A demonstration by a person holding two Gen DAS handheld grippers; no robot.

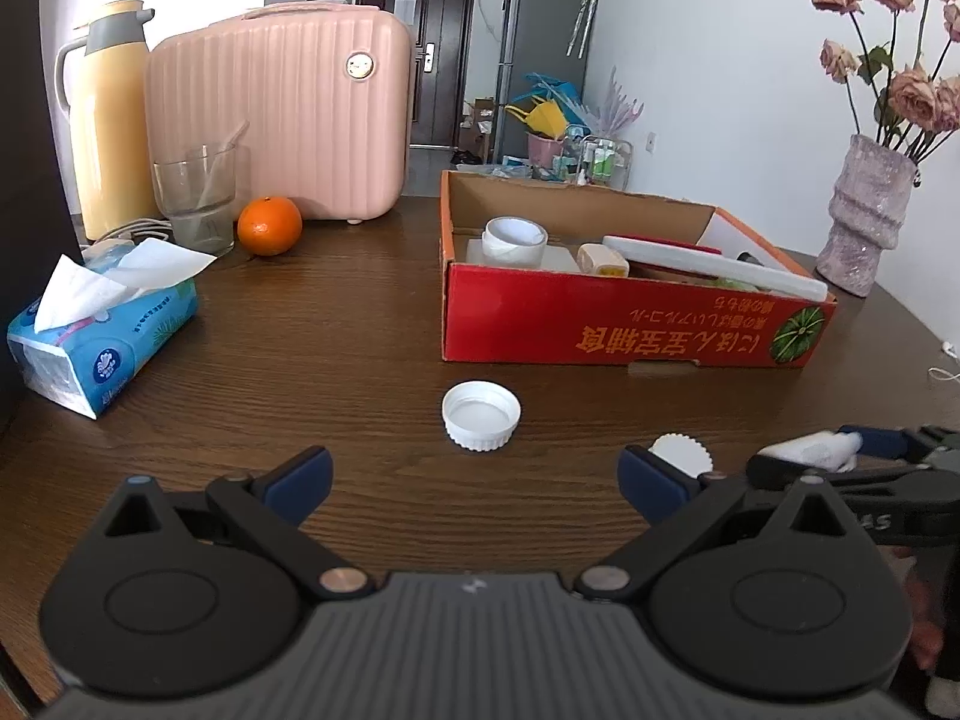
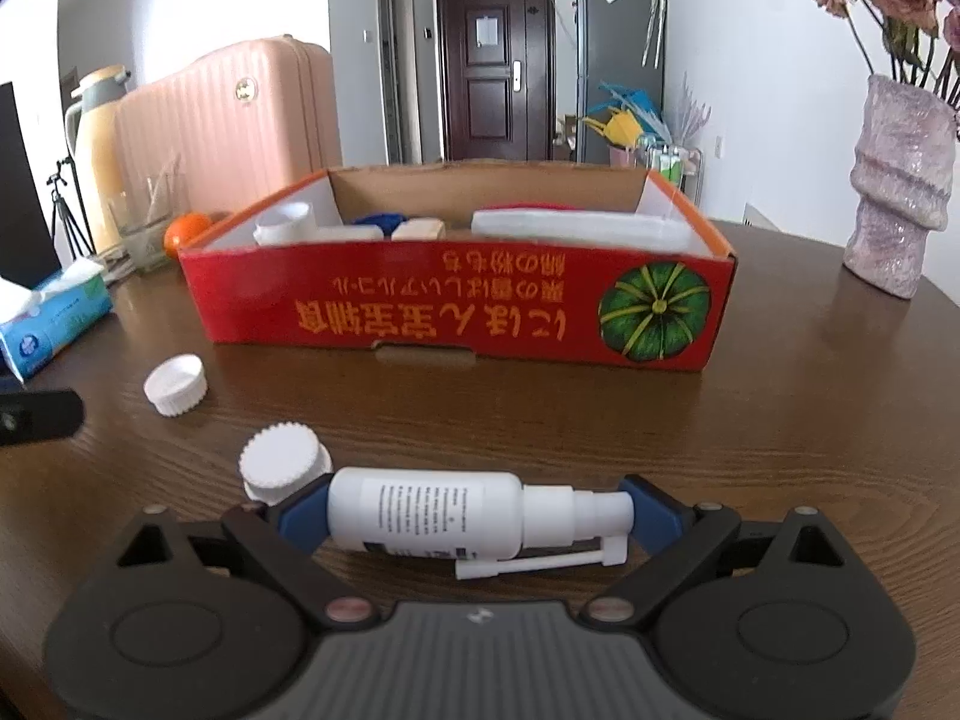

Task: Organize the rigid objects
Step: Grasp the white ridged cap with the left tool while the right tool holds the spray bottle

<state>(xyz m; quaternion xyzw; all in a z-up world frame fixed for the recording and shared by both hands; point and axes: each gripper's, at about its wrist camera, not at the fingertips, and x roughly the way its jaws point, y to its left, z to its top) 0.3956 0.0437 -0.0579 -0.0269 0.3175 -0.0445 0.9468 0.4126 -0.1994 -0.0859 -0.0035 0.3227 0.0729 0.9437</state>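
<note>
Both tongs sit low in their frames over the brown wooden table (image 1: pixel 360 324). Left tongs (image 1: pixel 474 477) stand spread wide with nothing between the blue pads, and an upturned white cap (image 1: pixel 481 414) lies on the wood just above the gap, at frame centre. Right tongs (image 2: pixel 477 516) are clamped end to end on a white spray bottle (image 2: pixel 432 516) lying sideways, its nozzle toward the right pad. A ridged white lid (image 2: pixel 282 468) rests on the table touching the left pad's outer side, left of the bottle. Across the middle of the right view stands a red cardboard box (image 2: pixel 456 312), open-topped, holding a tape roll (image 1: pixel 515 239) and other white items. At the left view's upper left are a pink case (image 1: pixel 276 108), an orange (image 1: pixel 269 225), a glass (image 1: pixel 195 198) and a tissue pack (image 1: pixel 102 336); a pink vase (image 1: pixel 864 216) stands at right.
</note>
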